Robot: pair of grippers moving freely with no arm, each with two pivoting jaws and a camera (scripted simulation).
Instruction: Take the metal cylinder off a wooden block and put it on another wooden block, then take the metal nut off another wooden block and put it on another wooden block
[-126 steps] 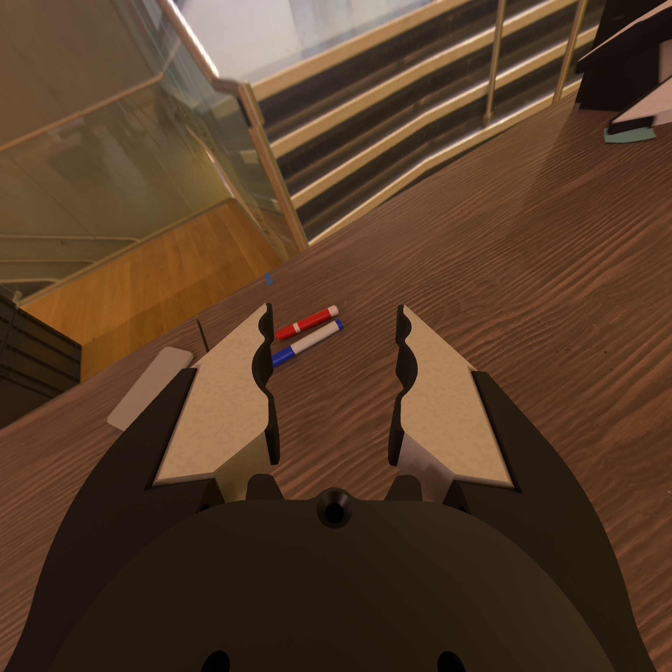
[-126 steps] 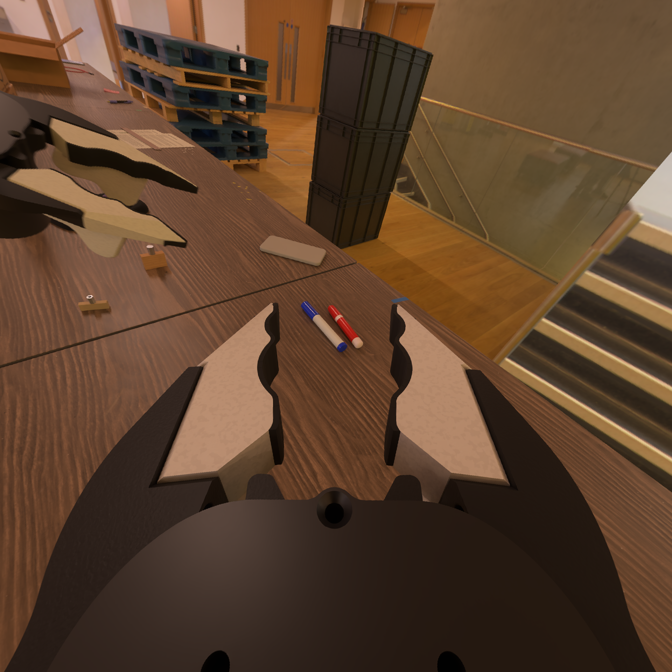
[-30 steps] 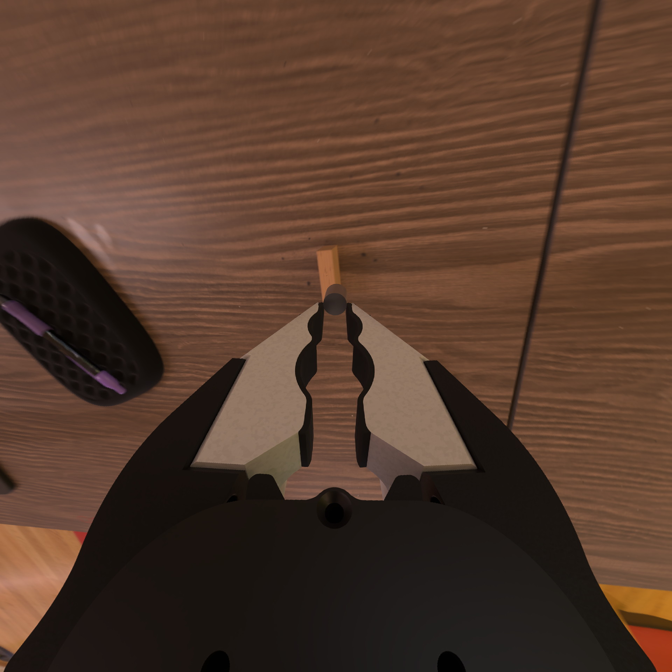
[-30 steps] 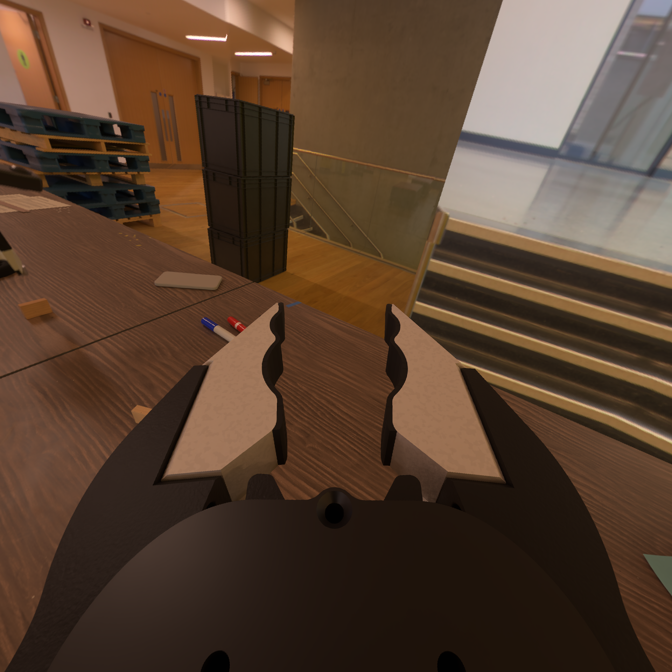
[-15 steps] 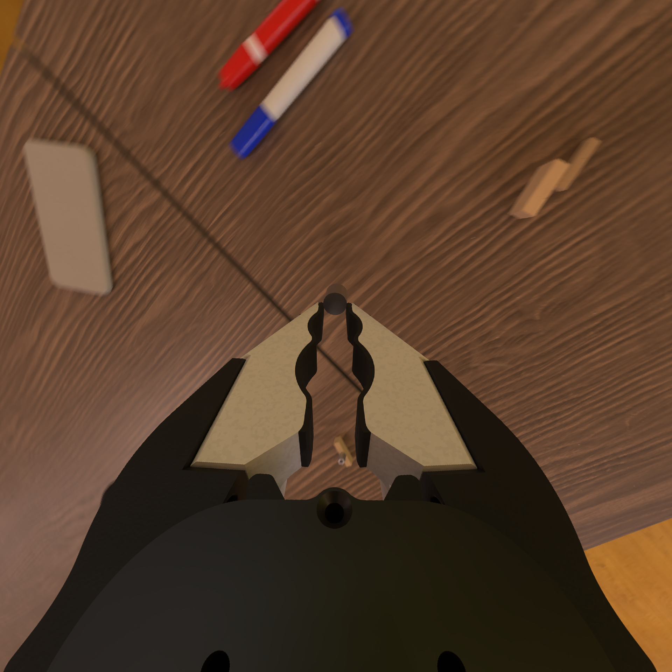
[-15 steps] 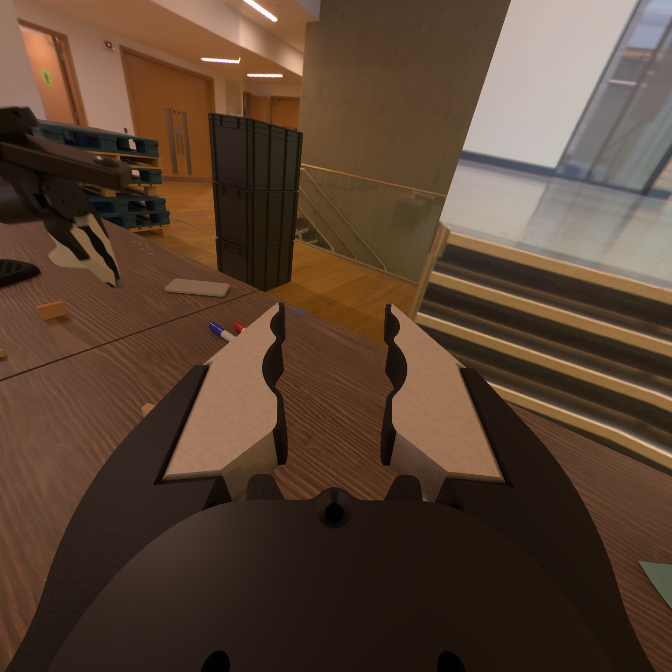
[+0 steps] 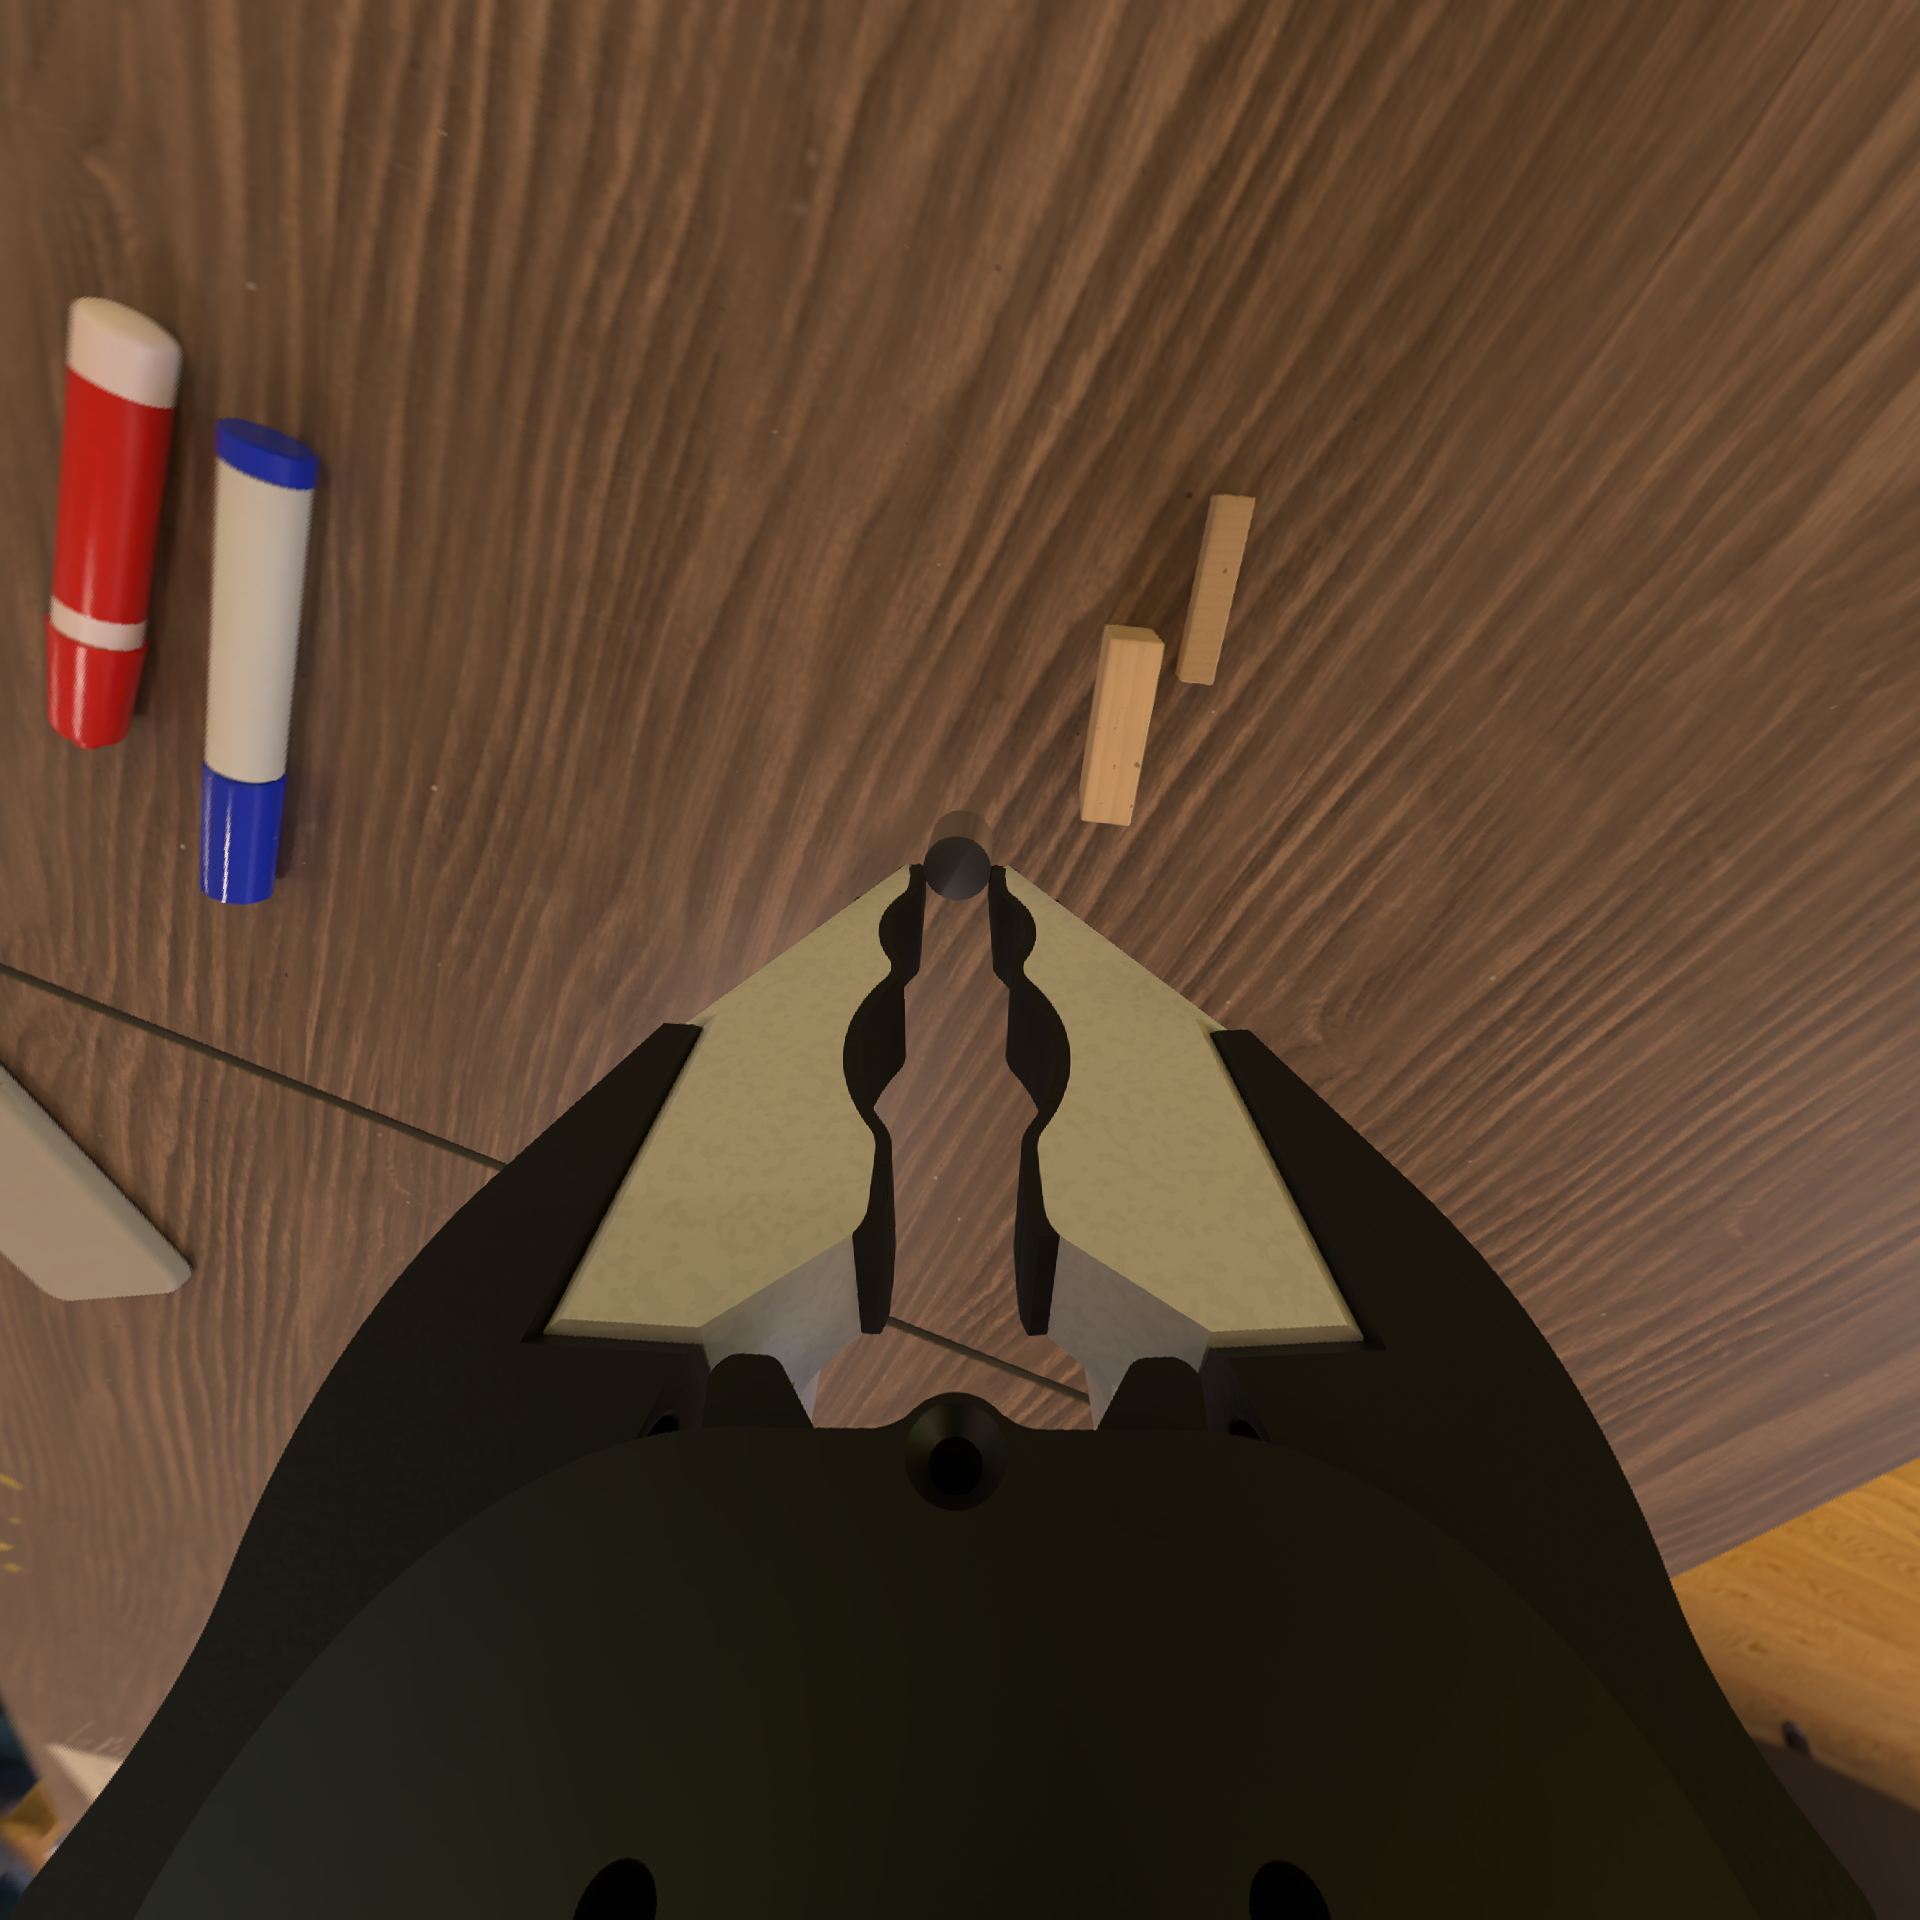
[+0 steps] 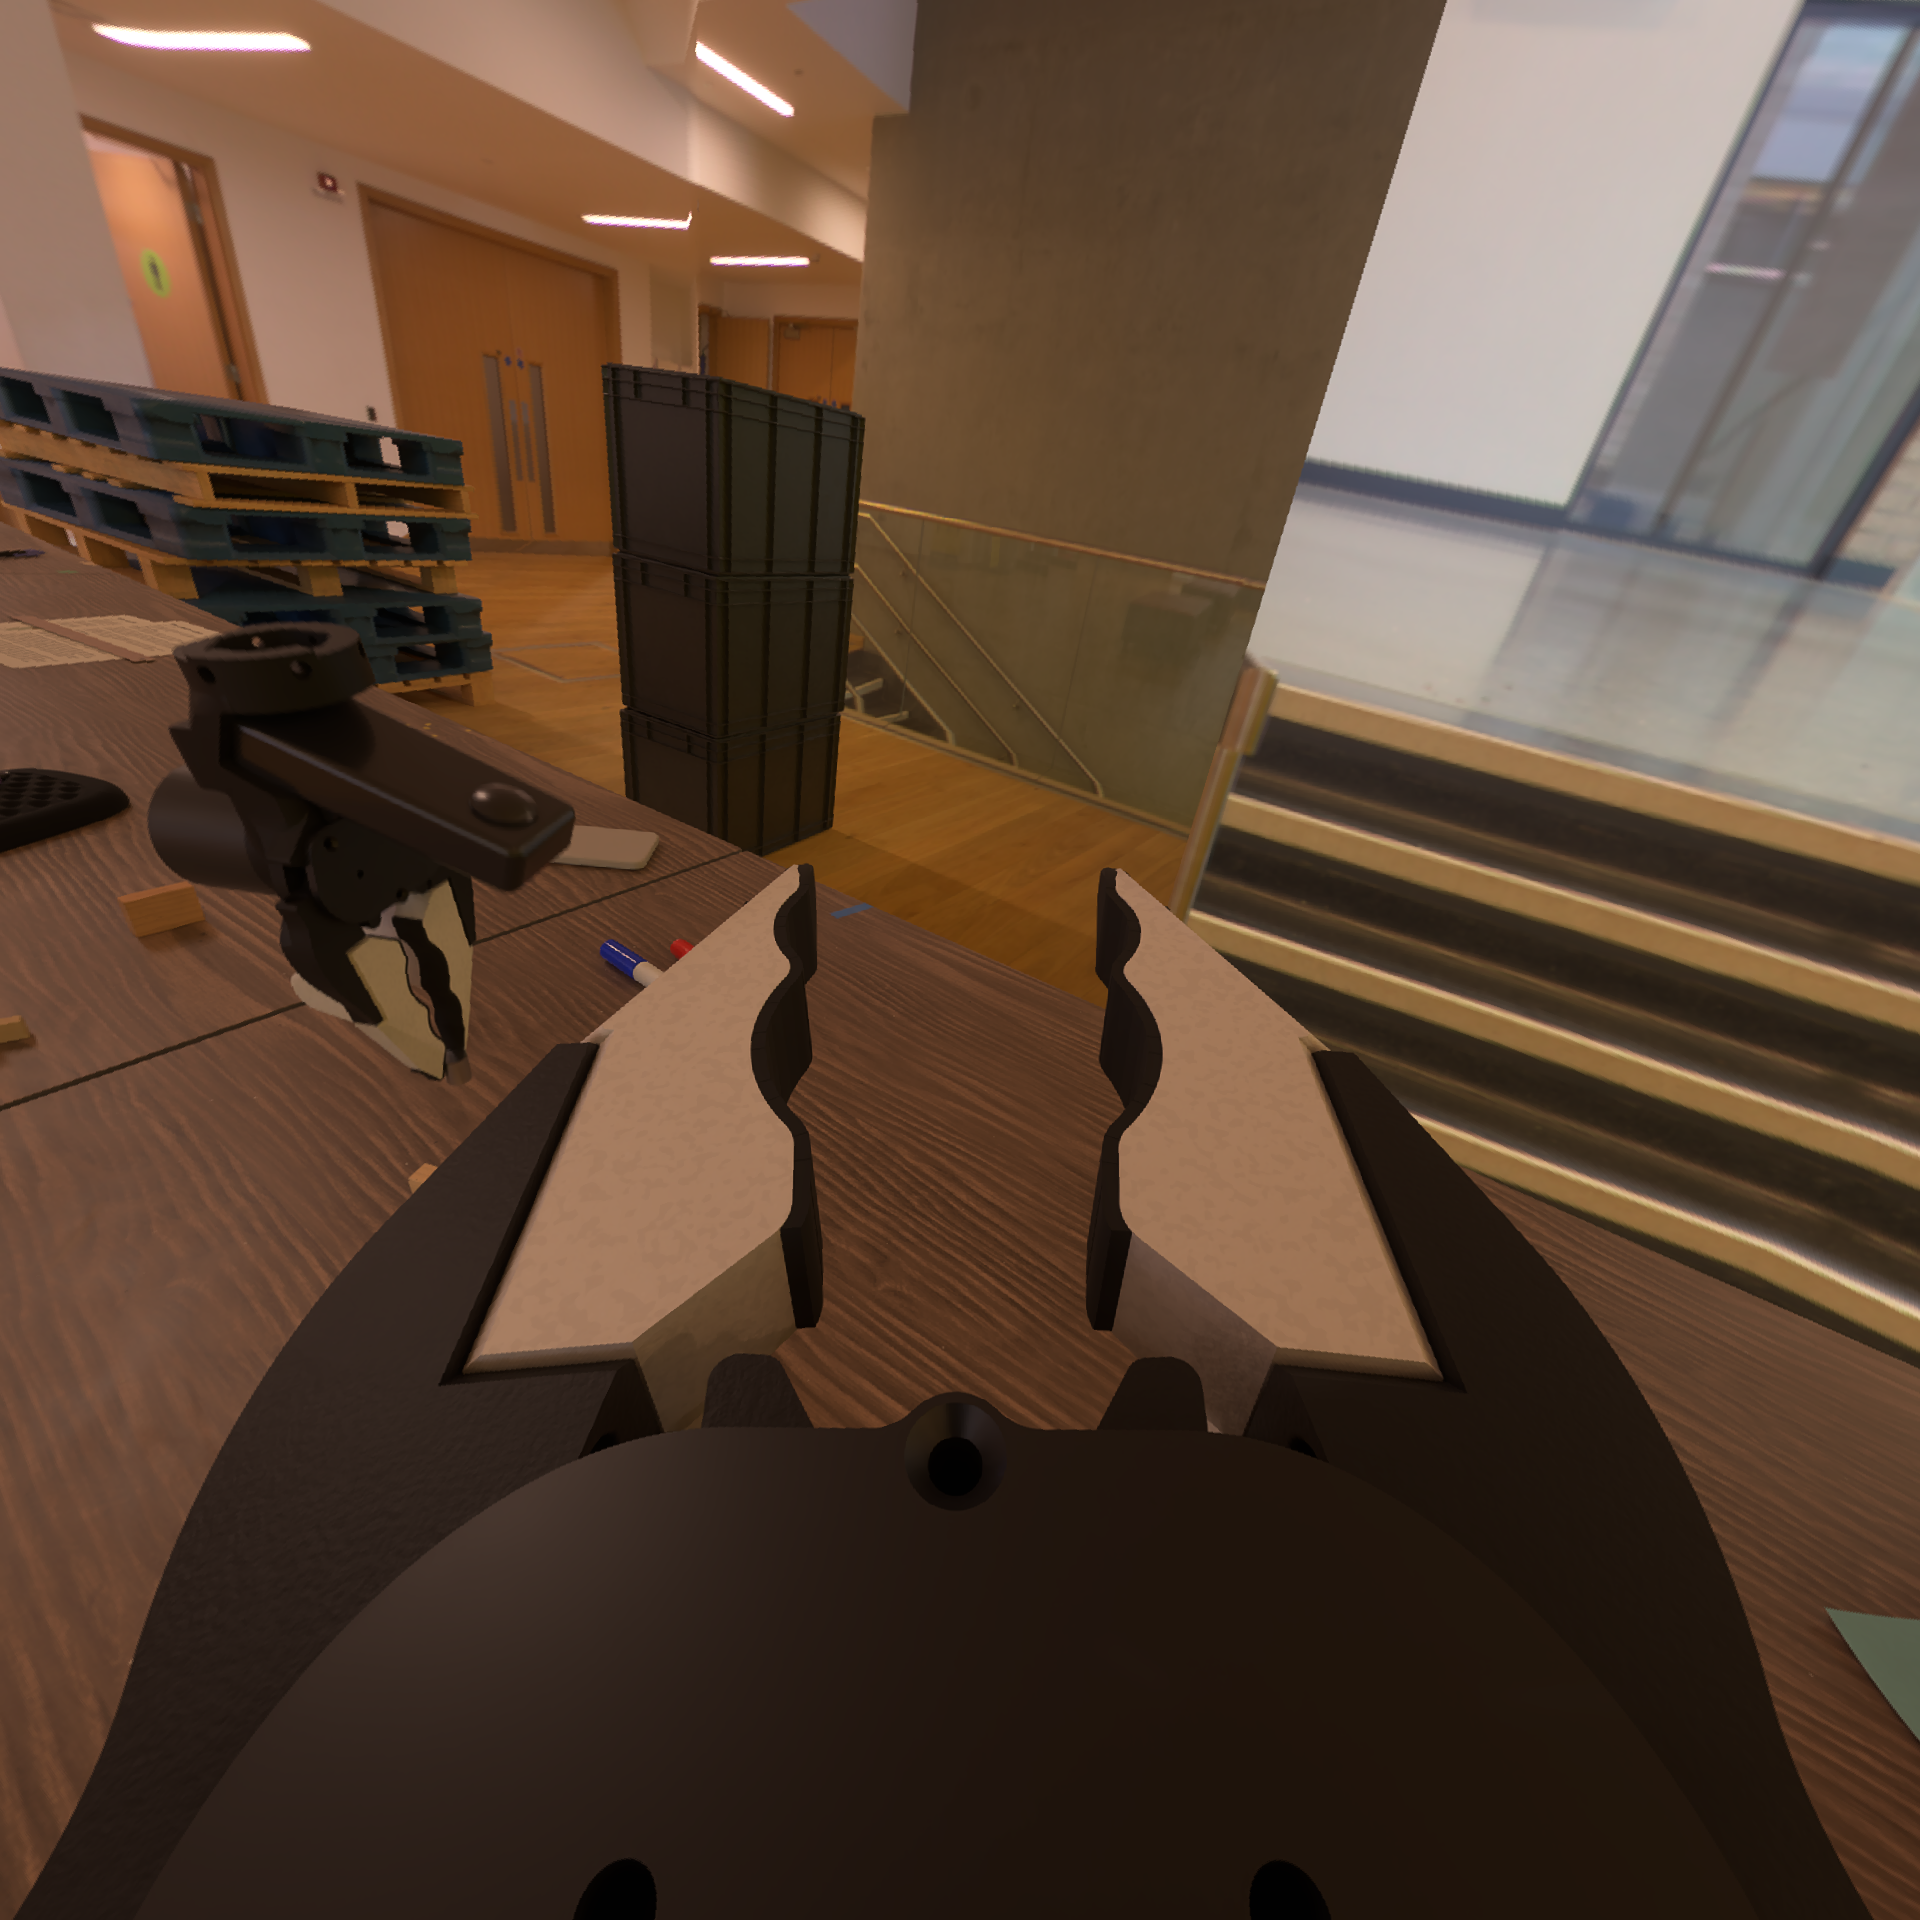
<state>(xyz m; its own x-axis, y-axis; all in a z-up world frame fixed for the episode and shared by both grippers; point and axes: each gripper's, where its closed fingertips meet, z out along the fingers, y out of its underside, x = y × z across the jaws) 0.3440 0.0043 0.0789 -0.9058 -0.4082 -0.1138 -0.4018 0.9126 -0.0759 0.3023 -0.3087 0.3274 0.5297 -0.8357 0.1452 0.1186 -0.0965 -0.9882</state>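
The left tongs are clenched on the metal cylinder, pinched at the very tips and seen end-on, so it hangs upright above the tabletop. Two bare wooden blocks lie just ahead and to the right of the tips: the nearer block almost beside the cylinder, the farther block just beyond it and a little more to the right. Either looks like a fair landing place, and the nearer one needs the smaller move.

To do the placing well, I would slide the left tongs forward and rightward until the cylinder's round end sits over the middle of the nearer block, not its edge (the block is narrow, so there is little margin across its width). Keep the cylinder upright, lower until it bears on the wood, then release the grip slowly and lift straight away so the fingertips do not drag it over.

The red marker and blue marker lie well off to the left, out of the path. The right tongs hang released and empty, apart from the work.
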